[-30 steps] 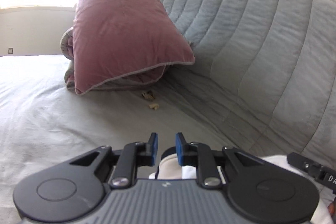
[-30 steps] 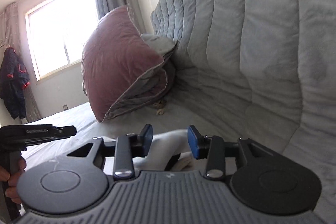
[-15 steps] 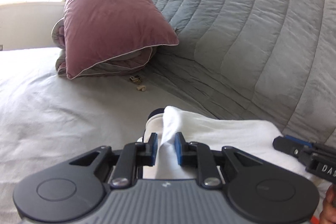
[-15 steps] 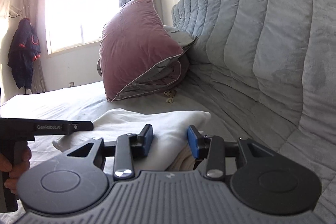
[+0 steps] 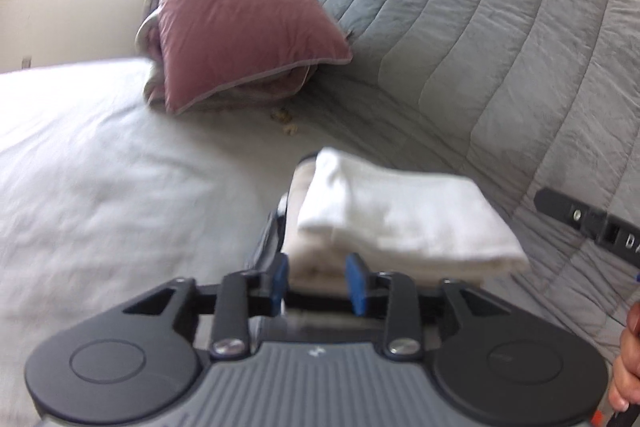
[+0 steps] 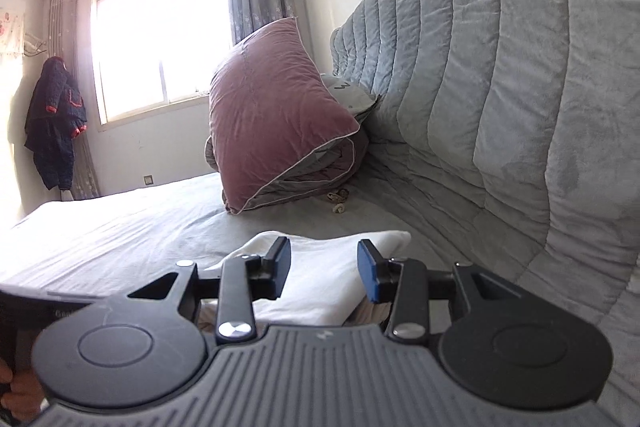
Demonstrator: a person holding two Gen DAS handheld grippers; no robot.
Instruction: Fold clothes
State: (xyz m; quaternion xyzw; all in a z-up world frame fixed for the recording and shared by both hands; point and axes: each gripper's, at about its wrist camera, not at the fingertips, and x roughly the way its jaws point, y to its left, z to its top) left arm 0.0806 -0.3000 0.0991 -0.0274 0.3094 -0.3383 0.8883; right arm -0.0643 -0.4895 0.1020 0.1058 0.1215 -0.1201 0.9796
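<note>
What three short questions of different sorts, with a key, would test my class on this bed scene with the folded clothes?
1. True or false: the mauve velvet pillow leans toward the grey quilted headboard.
2. Multiple choice: the folded white cloth garment lies A) on the pillow, B) on the pale grey bed sheet, near the headboard, C) on the floor.
3. Fill in: a dark jacket with red trim hangs beside the ____.

Key: 1 true; 2 B; 3 window. Note for the teacher: the left tool is opening, its blue pads either side of the garment's near edge.
</note>
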